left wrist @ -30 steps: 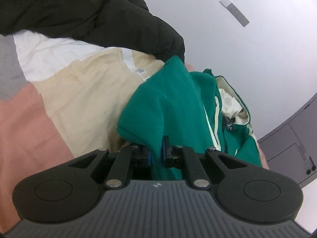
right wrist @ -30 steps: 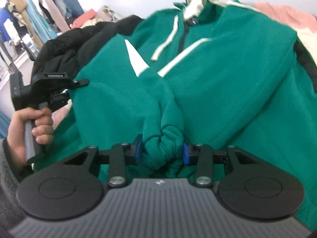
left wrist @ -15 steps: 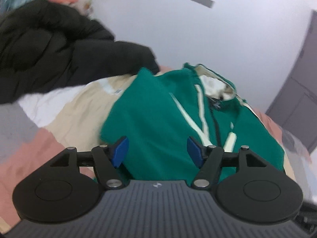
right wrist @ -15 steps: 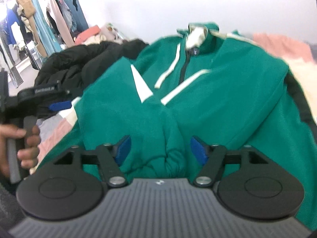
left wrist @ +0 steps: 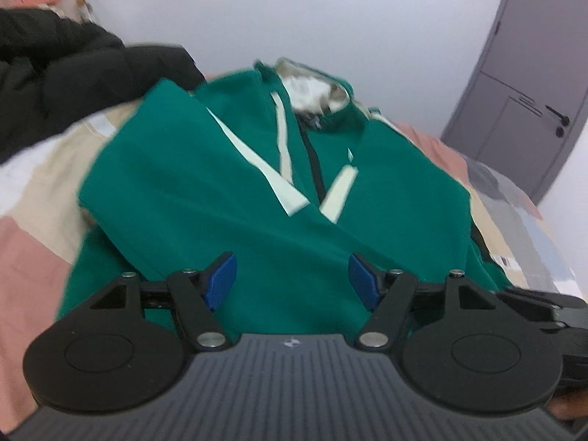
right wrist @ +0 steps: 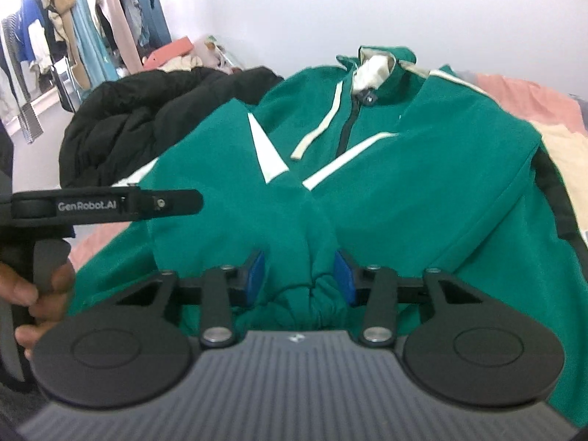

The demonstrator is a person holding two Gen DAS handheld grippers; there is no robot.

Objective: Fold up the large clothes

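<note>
Patchwork bedding [left wrist: 33, 191] is covered centrally by the green zip jacket [left wrist: 228, 198], bordered at 10 o'clock by a black coat [left wrist: 73, 84]. Left gripper [left wrist: 292, 279] is spread wide, empty. Right gripper [right wrist: 299, 279] is parted around the bunched sleeve cuff [right wrist: 312, 290].

The green jacket [left wrist: 228, 198] covers the middle of the bed [left wrist: 33, 257]. On its left side the black coat [left wrist: 66, 84] is piled high and touches the jacket's folded sleeve, so passage there is blocked. Bare bedcover is free in front of the coat, and also on the right of the jacket [right wrist: 562, 147]. The left claw [right wrist: 110, 202] stands just beside the jacket's left edge. The bunched cuff [right wrist: 312, 294] fills the gap of the right claw [right wrist: 298, 275].
</note>
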